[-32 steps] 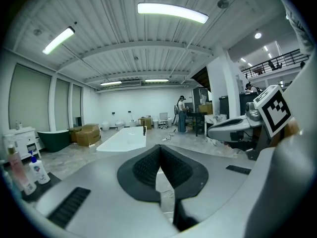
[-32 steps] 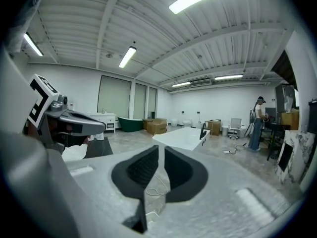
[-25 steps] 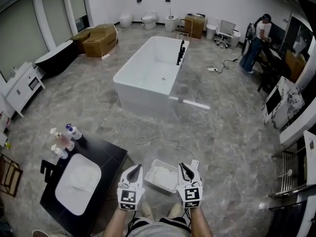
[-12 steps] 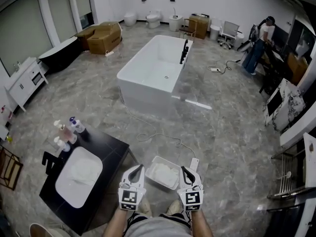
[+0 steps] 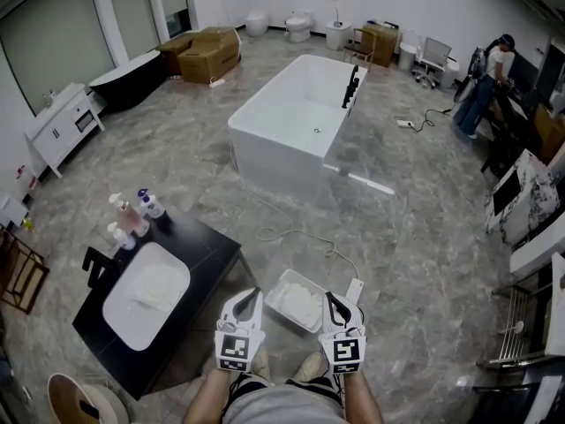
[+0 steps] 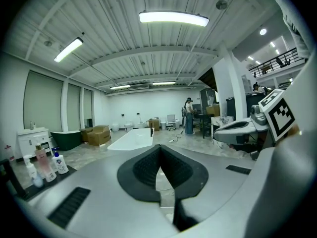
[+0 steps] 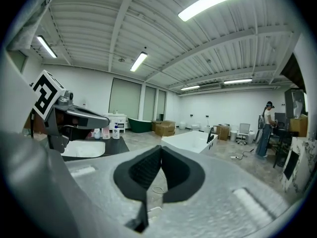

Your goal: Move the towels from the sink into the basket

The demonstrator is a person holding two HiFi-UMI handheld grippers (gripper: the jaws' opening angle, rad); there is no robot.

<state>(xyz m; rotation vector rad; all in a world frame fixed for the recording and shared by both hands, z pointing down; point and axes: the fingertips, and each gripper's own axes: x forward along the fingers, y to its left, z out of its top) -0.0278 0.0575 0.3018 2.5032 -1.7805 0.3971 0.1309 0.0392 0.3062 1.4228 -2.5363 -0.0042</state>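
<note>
A white oval sink (image 5: 132, 312) is set in a black counter (image 5: 207, 259) at the lower left of the head view; a pale towel (image 5: 161, 283) seems to lie in it. A white basket (image 5: 275, 291) stands on the floor between counter and feet, with white towels (image 5: 298, 304) inside. My left gripper (image 5: 254, 292) is shut and empty, just left of the basket's near side. My right gripper (image 5: 331, 297) is shut and empty at the basket's right side. In the left gripper view the left gripper (image 6: 159, 150) has its pads together; likewise the right gripper (image 7: 161, 150).
Several bottles (image 5: 132, 215) and a black faucet (image 5: 99, 268) stand on the counter beside the sink. A white bathtub (image 5: 305, 117) is ahead, with a cable (image 5: 291, 235) and power strip (image 5: 355, 288) on the floor. A person (image 5: 490, 82) stands far right.
Both grippers have shifted slightly while staying low in front of the body. The view has swung, so the sink, basket and bathtub sit a little further right in the picture.
</note>
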